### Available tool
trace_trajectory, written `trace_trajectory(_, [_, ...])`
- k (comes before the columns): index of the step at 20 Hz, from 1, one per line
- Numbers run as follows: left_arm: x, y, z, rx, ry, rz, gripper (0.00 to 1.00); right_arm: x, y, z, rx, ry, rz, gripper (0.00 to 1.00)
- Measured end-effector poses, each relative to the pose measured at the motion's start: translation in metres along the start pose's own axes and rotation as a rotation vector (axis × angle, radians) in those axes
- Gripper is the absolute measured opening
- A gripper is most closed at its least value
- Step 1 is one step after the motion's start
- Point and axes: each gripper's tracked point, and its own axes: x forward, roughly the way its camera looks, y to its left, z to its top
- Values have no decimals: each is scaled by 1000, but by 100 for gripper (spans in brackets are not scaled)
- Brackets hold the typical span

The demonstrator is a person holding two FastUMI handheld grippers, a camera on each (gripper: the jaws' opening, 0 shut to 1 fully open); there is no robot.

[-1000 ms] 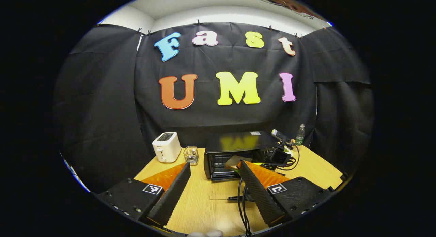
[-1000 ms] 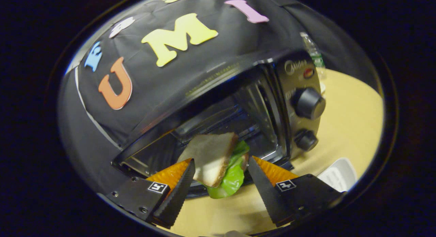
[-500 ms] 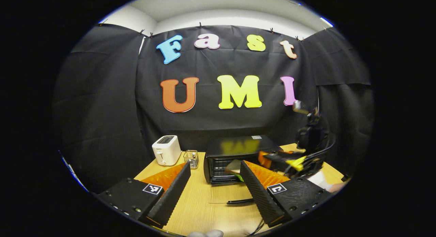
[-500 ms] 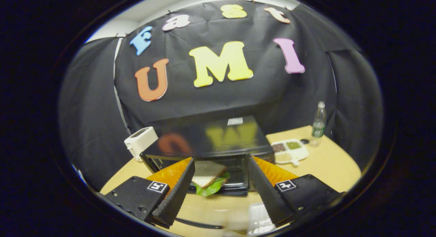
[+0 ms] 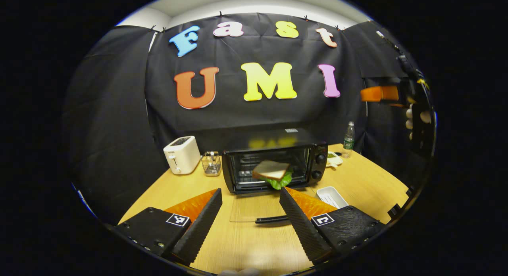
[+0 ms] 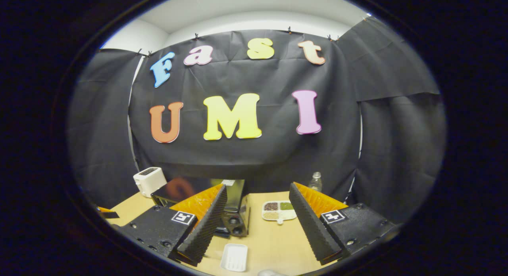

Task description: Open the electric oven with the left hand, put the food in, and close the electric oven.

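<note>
The black electric oven (image 5: 274, 159) stands at mid table with its glass door (image 5: 250, 208) folded down flat and the door handle (image 5: 272, 219) toward me. A sandwich (image 5: 271, 169) of brown bread with green lettuce sits in the oven's open mouth. My left gripper (image 5: 250, 190) is open and holds nothing, a short way in front of the door. My right gripper (image 6: 257, 186) is open and holds nothing, raised and back to the right of the oven (image 6: 236, 210). In the left gripper view, the right gripper (image 5: 379, 93) hangs high at the right, held by a hand (image 5: 414, 117).
A white toaster (image 5: 181, 154) and a small glass holder (image 5: 211, 163) stand left of the oven. A white tray (image 5: 332, 196) lies to its front right, with a sectioned plate (image 6: 279, 210) and a bottle (image 5: 349, 135) behind. The table edge runs along the right.
My right gripper has let go of the sandwich and drawn back up to the right. The sandwich stays in the oven's mouth. The left gripper view now takes in the whole open oven.
</note>
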Motion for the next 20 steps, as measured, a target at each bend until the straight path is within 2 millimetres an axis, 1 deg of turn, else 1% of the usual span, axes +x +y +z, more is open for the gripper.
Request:
trace_trajectory(2, [10, -14, -31, -10, 59, -18, 96, -15, -21, 4, -12, 0, -26, 94])
trace_trajectory(6, [36, -45, -84, -38, 155, -47, 96, -43, -56, 4, -19, 27, -57, 94])
trace_trajectory(9, [58, -66, -117, -40, 215, -64, 96, -58, -74, 3, -36, 46, -77, 94])
trace_trajectory(10, [63, -71, -127, -44, 233, -72, 96, -62, -78, 4, -45, 50, -84, 100])
trace_trajectory(11, [69, -75, -134, -44, 246, -77, 96, -65, -83, 4, -52, 55, -91, 94])
trace_trajectory(12, [75, -79, -141, -50, 265, -79, 96, -68, -87, 5, -56, 59, -97, 94])
trace_trajectory(14, [84, -82, -151, -60, 287, -78, 96, -70, -94, 6, -51, 66, -110, 94])
trace_trajectory(17, [90, -80, -157, -62, 308, -68, 96, -69, -101, -1, -41, 85, -123, 94])
trace_trajectory(20, [96, -74, -162, -64, 322, -50, 96, -67, -101, -5, -24, 104, -121, 95])
